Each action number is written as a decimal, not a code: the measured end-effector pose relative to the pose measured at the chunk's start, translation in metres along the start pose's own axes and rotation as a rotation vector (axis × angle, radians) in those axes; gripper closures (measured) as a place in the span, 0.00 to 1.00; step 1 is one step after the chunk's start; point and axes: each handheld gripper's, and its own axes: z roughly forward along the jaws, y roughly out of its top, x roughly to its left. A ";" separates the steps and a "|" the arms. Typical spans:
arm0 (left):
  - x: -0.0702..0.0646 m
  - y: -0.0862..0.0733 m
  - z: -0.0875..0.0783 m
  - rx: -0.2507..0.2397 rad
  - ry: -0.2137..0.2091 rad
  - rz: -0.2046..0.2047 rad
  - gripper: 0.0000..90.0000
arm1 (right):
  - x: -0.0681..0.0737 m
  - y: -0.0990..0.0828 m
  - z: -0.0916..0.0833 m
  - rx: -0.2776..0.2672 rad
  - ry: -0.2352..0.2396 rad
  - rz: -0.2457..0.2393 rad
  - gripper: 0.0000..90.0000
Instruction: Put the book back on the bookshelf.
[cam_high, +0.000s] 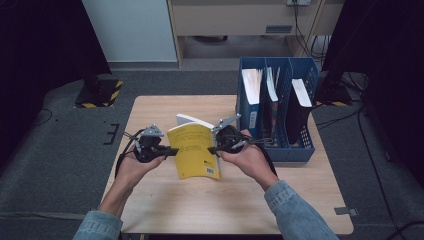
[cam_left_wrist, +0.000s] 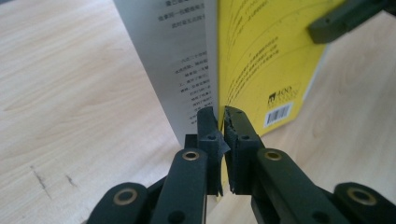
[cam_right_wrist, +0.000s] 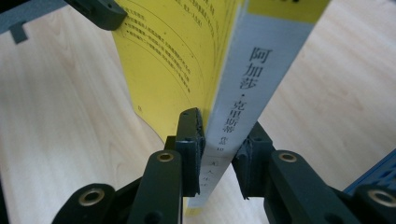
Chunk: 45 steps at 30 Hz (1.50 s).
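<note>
So the yellow book (cam_high: 194, 151) is being held up off the table (cam_high: 150, 110), roughly in the middle of it, pinched from both sides. The left claw (cam_high: 172, 151) has clamped onto the book's open edge; in the left gripper view (cam_left_wrist: 223, 119) its jaws are squeezed nearly together on the yellow cover (cam_left_wrist: 266, 60), with a grey flap of printed text (cam_left_wrist: 173, 60) folded out on the other side. The barcode (cam_left_wrist: 278, 114) sits near the book's lower corner there.

The right claw (cam_high: 212, 149) grips the spine side. In the right gripper view (cam_right_wrist: 224, 128) the jaws sit either side of the grey spine (cam_right_wrist: 252, 93) with its column of printed characters, pressed tight against it, and the yellow cover (cam_right_wrist: 173, 60) bows out a bit to one side. The tip of the other claw peeks in at the upper corner of each gripper view.

The book looks tilted rather than flat, though whether its lower corner touches the table is hard to tell from above. Just to the right stands a blue file rack (cam_high: 300, 145) holding several folders and books (cam_high: 251, 85), near the right hand (cam_high: 250, 160).
</note>
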 end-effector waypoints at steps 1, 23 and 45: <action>0.002 0.001 0.002 -0.007 0.006 -0.003 0.95 | -0.001 0.001 0.002 -0.008 -0.004 0.000 0.82; -0.028 -0.013 -0.011 -0.001 0.001 0.069 0.94 | 0.020 -0.019 -0.008 -0.049 0.024 -0.052 0.69; -0.032 -0.025 -0.017 -0.026 -0.018 0.068 0.92 | 0.030 0.012 -0.027 -0.047 0.051 -0.120 0.63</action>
